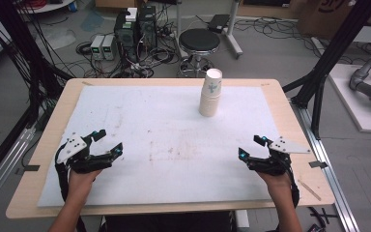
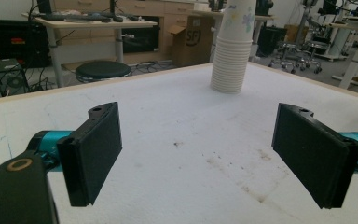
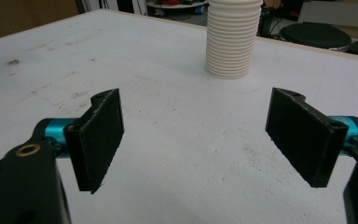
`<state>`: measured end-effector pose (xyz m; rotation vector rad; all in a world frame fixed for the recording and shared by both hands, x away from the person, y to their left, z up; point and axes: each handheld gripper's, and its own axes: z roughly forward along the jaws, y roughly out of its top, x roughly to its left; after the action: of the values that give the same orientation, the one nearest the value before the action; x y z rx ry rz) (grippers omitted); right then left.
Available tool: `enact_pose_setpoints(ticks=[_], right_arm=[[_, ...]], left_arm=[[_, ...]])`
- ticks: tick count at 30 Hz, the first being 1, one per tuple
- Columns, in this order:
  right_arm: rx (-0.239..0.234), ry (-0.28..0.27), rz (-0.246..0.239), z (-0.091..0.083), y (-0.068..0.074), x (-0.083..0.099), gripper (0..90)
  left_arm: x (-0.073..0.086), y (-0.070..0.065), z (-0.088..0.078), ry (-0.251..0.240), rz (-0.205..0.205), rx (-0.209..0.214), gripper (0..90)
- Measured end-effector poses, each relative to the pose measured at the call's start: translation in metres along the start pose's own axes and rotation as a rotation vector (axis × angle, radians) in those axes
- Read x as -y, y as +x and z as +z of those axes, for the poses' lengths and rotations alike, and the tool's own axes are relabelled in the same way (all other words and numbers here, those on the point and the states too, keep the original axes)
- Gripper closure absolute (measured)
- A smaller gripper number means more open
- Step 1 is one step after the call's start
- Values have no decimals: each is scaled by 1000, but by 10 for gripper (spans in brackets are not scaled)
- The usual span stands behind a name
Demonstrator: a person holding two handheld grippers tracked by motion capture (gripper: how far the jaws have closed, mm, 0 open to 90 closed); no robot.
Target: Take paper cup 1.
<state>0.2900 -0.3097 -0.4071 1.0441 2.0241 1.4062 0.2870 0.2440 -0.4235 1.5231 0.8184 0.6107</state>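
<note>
High view: the cup stack [image 1: 211,94] stands upper centre on the counter [image 1: 164,145], well apart from both grippers, left [image 1: 108,140] and right [image 1: 249,146], fingers wide, empty.

Left gripper view: the cups [image 2: 233,51] look light, thin, crushable.

Right gripper view: take the top cup's wall gently, upper centre [image 3: 233,39].

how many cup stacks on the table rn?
1. A single tall stack of white paper cups stands upright on the white foam sheet, at the far side, right of centre. The number of nested cups in it is too fine to count.
</note>
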Motion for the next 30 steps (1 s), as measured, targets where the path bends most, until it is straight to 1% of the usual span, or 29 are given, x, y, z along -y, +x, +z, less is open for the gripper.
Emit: enact_pose_setpoints(ticks=[3, 9, 10, 11, 12, 15, 18, 22, 23, 25, 30], right_arm=[[-3, -3, 0, 1, -1, 0, 198], [-8, -20, 14, 2, -5, -1, 198], [-9, -19, 13, 3, -5, -1, 198], [-10, -12, 18, 4, -5, -1, 198], [-11, -7, 13, 5, -4, -1, 198], [-15, 2, 0, 7, -2, -1, 198], [-17, 12, 2, 7, 1, 0, 198], [-18, 11, 2, 7, 3, -1, 198], [-18, 11, 7, 7, 3, -1, 198], [-17, 9, 4, 7, 3, -1, 198], [-22, 15, 9, 9, 3, -3, 198]], left_arm=[[0, 0, 1, -7, -5, -1, 158], [2, 1, 1, 4, -11, -2, 158], [2, 1, 1, 4, -11, -2, 158], [2, 2, 1, 1, -20, -4, 158], [2, 2, 1, -1, -24, 0, 158], [1, 1, -2, -2, -16, 5, 158], [1, -1, -4, -3, -13, 8, 158], [1, -2, -3, -3, -12, 12, 158], [1, -2, -3, -2, -14, 14, 158], [1, -1, -2, -8, -41, 29, 159], [2, 1, -1, -1, -32, 17, 159]])
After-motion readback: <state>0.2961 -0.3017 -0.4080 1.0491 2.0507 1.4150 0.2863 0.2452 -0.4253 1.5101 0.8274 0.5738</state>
